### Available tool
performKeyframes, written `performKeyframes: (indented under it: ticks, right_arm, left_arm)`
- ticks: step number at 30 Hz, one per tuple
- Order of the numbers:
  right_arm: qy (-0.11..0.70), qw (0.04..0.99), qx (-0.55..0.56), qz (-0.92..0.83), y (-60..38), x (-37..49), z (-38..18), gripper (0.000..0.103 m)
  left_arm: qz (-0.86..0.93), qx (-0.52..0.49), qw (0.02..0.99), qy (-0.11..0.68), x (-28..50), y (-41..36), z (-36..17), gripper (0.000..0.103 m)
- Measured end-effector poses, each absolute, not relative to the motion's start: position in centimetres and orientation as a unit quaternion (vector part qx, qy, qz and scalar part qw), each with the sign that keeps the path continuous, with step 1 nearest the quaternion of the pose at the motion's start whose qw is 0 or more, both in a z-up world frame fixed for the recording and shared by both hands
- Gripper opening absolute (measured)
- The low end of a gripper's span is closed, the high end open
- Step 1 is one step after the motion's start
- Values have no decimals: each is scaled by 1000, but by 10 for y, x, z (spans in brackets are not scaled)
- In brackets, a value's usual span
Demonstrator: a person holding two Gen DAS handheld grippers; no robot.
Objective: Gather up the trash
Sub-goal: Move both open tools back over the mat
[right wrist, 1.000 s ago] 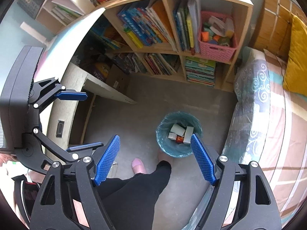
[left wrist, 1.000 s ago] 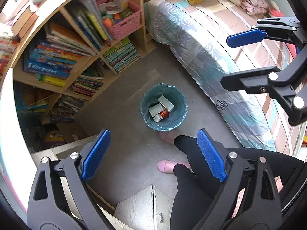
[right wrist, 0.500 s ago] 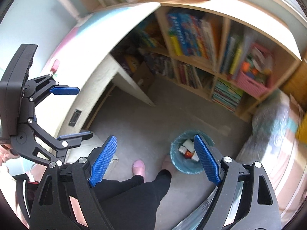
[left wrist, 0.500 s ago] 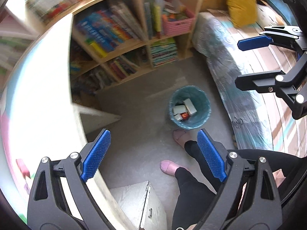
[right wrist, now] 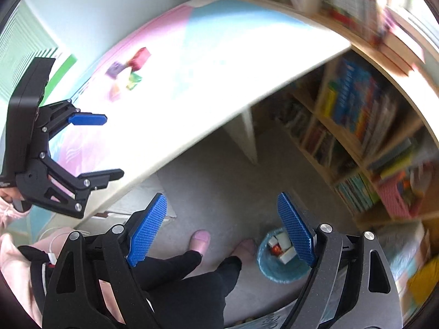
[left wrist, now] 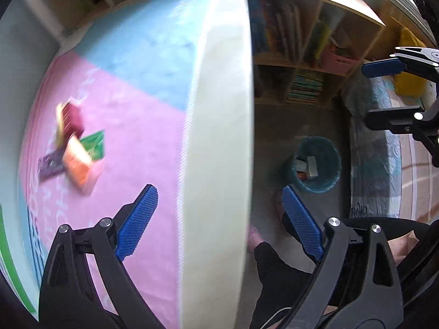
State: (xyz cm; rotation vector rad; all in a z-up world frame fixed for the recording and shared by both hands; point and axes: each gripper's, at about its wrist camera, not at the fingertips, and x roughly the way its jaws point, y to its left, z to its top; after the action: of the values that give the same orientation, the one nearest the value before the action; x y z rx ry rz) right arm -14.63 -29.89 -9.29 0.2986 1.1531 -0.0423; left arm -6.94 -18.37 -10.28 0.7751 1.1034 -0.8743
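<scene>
Several small pieces of trash lie together on the pink and blue table mat (left wrist: 131, 126): a maroon box (left wrist: 72, 116), a green packet (left wrist: 94, 144), an orange box (left wrist: 78, 167) and a purple packet (left wrist: 49, 166). The right wrist view shows them blurred, with the red box (right wrist: 140, 57) the clearest. On the floor stands a teal bin (left wrist: 329, 183) with several boxes inside, also seen low in the right wrist view as the bin (right wrist: 264, 270). My left gripper (left wrist: 218, 194) is open and empty above the table's edge. My right gripper (right wrist: 221, 200) is open and empty over the floor.
The white table edge (left wrist: 219, 137) runs between the mat and the floor. A bookshelf (right wrist: 356, 126) full of books and a pink basket (right wrist: 397, 194) line the far side. A bed (left wrist: 384, 164) is beside the bin. The person's dark-clad legs and pink slippers (right wrist: 200, 238) are below.
Both views have swung away from the bin and bookshelf toward the table. The mat and its trash have come into sight, and the bin has slid toward the frame edges. Both grippers stayed open.
</scene>
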Motion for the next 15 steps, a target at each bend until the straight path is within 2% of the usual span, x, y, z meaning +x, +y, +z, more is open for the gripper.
performKeyframes:
  ticks: [15]
  right_arm:
    - [555, 826, 55, 82, -215, -51, -84, 86]
  left_arm:
    - [-293, 283, 752, 519, -4, -71, -95, 92]
